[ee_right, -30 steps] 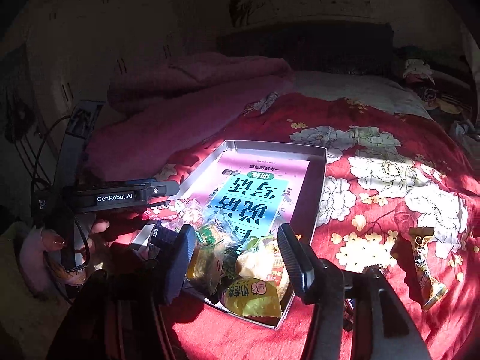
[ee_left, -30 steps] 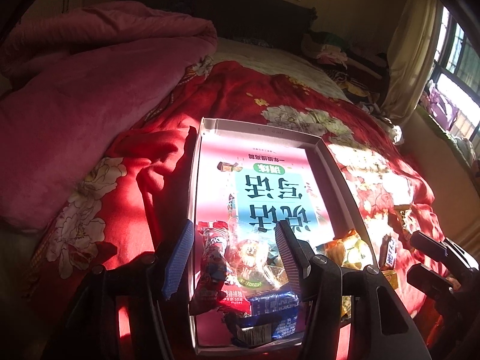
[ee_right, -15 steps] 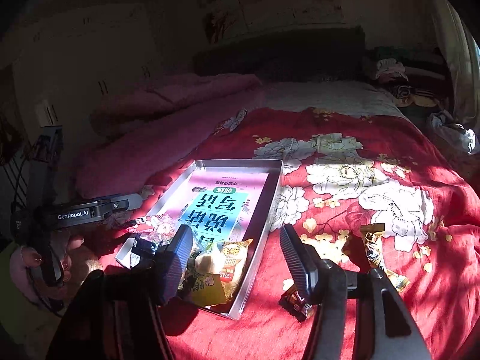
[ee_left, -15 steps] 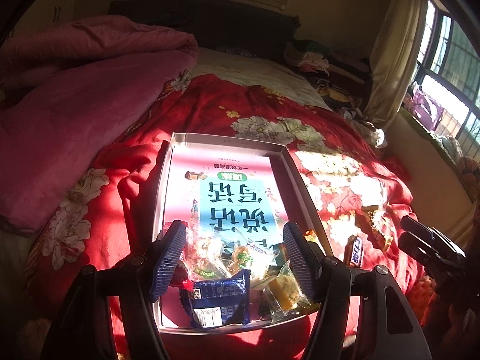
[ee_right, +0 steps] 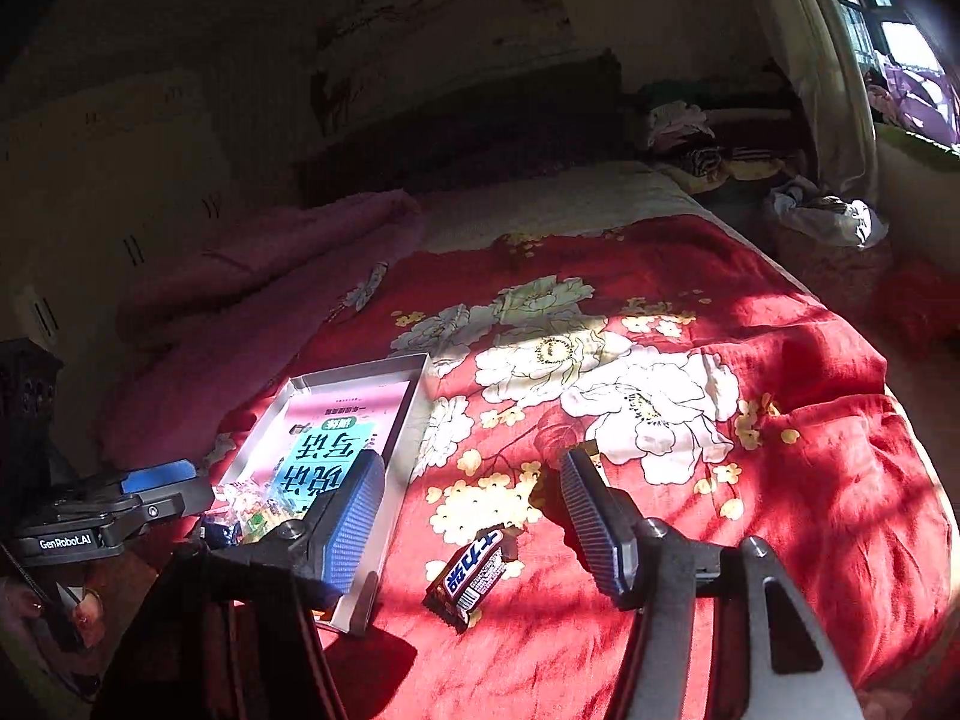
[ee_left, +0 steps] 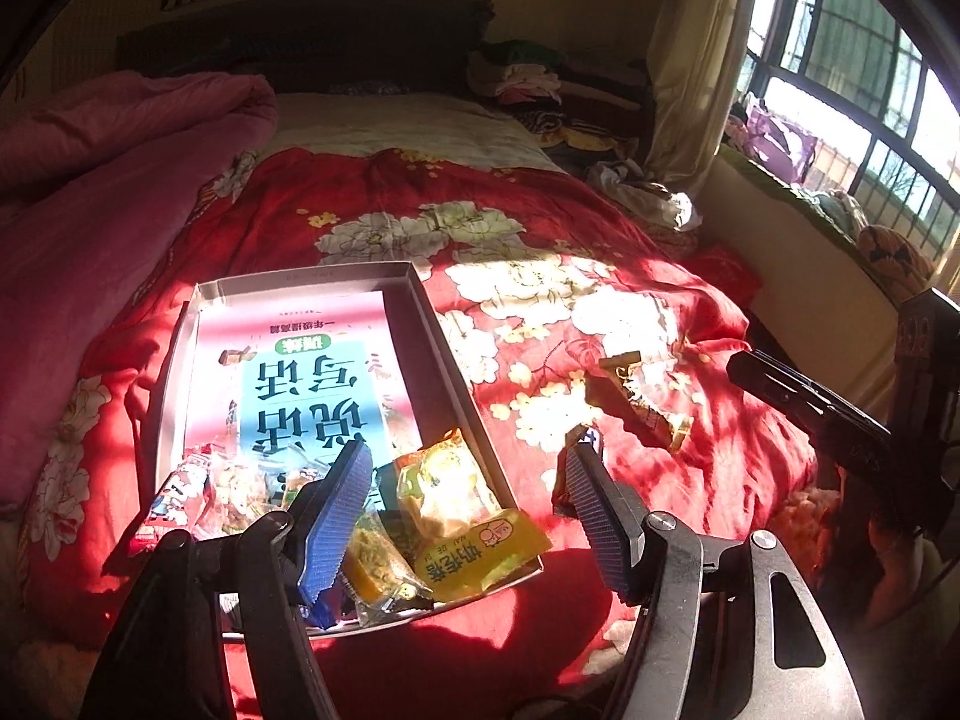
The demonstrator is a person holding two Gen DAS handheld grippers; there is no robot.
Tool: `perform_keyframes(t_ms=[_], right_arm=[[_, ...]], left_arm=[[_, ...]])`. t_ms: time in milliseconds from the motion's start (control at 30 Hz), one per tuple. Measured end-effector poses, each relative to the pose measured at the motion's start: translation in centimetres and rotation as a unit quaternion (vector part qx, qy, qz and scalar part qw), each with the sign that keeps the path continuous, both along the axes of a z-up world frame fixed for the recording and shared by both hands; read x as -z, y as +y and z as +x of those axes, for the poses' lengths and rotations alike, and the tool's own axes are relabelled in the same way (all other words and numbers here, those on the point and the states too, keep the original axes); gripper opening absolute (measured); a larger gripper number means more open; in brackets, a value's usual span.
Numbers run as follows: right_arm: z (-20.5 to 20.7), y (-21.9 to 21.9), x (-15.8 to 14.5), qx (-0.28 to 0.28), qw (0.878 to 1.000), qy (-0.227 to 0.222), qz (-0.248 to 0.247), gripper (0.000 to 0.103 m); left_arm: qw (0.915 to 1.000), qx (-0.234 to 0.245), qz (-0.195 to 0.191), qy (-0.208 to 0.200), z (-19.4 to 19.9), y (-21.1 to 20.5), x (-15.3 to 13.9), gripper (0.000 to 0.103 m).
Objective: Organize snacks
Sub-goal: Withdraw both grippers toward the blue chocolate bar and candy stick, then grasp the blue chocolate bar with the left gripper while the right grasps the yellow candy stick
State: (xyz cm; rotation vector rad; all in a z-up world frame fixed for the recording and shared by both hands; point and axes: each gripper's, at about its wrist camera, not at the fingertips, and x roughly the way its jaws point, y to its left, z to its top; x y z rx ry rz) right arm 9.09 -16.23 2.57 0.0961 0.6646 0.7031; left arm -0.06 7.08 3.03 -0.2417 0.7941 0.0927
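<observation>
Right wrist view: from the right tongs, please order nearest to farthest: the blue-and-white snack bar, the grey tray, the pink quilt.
1. Blue-and-white snack bar: on the red bedspread, just ahead of the right tongs.
2. Grey tray: left of the bar.
3. Pink quilt: far left, behind the tray.

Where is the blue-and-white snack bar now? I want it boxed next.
In the right wrist view the blue-and-white snack bar lies on the red floral quilt, just right of the grey box, between the open right tongs.
</observation>
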Motion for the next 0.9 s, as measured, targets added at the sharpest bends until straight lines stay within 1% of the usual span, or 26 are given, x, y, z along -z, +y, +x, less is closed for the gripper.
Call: perform_keyframes(t_ms=[133,233,267,333,500,600,733,900], right_arm=[[1.1,-2.1,0.8,0.028,0.999,0.017,-0.003,0.061],[1.8,-3.1,1.7,0.037,0.999,0.034,-0.009,0.061],[2.1,-3.1,2.1,0.035,0.998,0.04,-0.015,0.061],[2.4,-3.1,2.8,0.035,0.998,0.051,-0.026,0.061],[3.3,-2.8,4.8,0.029,0.995,0.08,-0.051,0.061],[4.0,-2.5,6.1,0.023,0.992,0.106,-0.065,0.061],[5.2,-1.8,7.9,0.017,0.987,0.133,-0.089,0.061],[6.7,-0.8,9.8,0.008,0.981,0.157,-0.115,0.061]], left_arm=[[0.9994,0.03,0.006,0.014,1.4,-2.7,0.3,0.069],[0.9986,0.043,0.015,0.027,2.4,-4.3,0.6,0.069],[0.9984,0.048,0.013,0.029,2.8,-4.7,0.7,0.069],[0.9978,0.055,0.009,0.037,3.6,-5.5,1.0,0.069],[0.9954,0.066,0.015,0.067,5.6,-7.4,2.2,0.069],[0.9936,0.075,0.011,0.084,6.7,-8.2,3.2,0.069],[0.9905,0.079,0.022,0.11,8.0,-9.1,4.7,0.069],[0.9865,0.089,0.016,0.136,9.2,-9.9,6.4,0.069]])
